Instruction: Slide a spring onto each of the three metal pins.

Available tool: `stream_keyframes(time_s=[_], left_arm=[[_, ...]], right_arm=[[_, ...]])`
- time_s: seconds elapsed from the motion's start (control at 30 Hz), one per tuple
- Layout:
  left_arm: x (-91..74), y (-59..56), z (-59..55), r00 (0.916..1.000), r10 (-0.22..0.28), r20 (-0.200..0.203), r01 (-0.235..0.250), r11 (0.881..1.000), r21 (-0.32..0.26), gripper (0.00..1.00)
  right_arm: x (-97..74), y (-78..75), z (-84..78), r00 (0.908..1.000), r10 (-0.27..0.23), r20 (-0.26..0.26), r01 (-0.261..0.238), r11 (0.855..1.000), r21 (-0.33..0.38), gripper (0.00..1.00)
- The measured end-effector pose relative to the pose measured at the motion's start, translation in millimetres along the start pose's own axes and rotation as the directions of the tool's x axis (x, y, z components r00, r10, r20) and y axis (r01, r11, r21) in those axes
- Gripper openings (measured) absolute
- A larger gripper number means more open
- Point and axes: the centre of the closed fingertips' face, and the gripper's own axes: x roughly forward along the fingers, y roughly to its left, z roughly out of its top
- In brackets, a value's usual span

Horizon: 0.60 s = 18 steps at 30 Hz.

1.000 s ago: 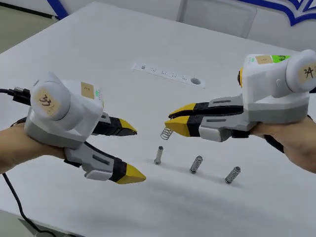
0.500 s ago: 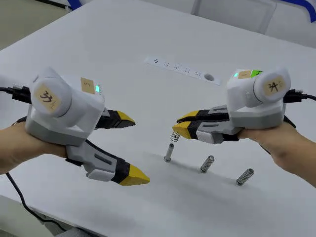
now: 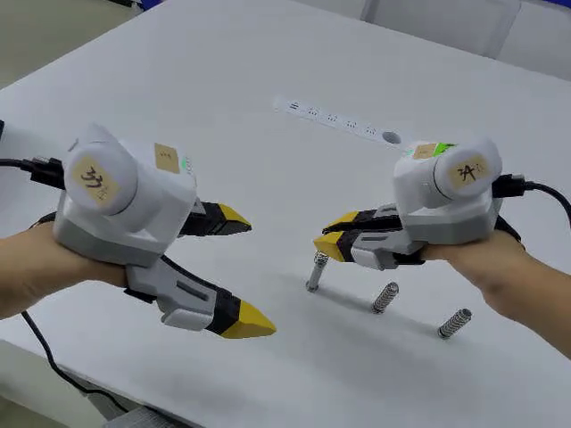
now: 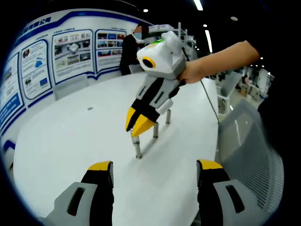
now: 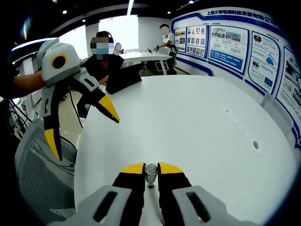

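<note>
Three short metal pins stand in a row on the white table [image 3: 223, 89]. The middle pin [image 3: 384, 297] and the right pin [image 3: 454, 323] each carry a spring. My right gripper [image 3: 326, 246] is shut on a small spring [image 5: 150, 173] and holds it at the top of the left pin [image 3: 313, 275]. In the left gripper view that spring [image 4: 135, 140] sits just over the pin [image 4: 138, 151]. My left gripper [image 3: 246, 269] hovers open to the left of the pins, holding nothing, its jaws spread wide [image 4: 155, 167].
A white power strip [image 3: 335, 120] lies farther back on the table. A grey mesh chair [image 4: 254, 155] stands at the table's near edge. A black cable [image 3: 36, 366] hangs off the table's front left. People stand in the background by wall posters.
My right gripper has come down and slightly left with the spring, from beside the left pin to its top. My left gripper stays open in about the same place.
</note>
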Motion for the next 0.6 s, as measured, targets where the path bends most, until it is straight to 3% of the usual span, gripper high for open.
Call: stream_keyframes(time_s=[0.5,0.6], left_arm=[[1.5,-1.5,0.3,1.0000,0.002,0.003,-0.002,1.000,-0.014,0.72],[1.2,-1.6,2.9,0.9995,-0.002,0.033,0.004,0.999,-0.040,0.71]], right_arm=[[14.9,-1.5,-21.9,0.9989,-0.017,-0.045,0.018,1.000,0.021,0.11],[17.5,-2.8,-27.8,0.9978,-0.020,-0.063,0.021,1.000,0.017,0.11]])
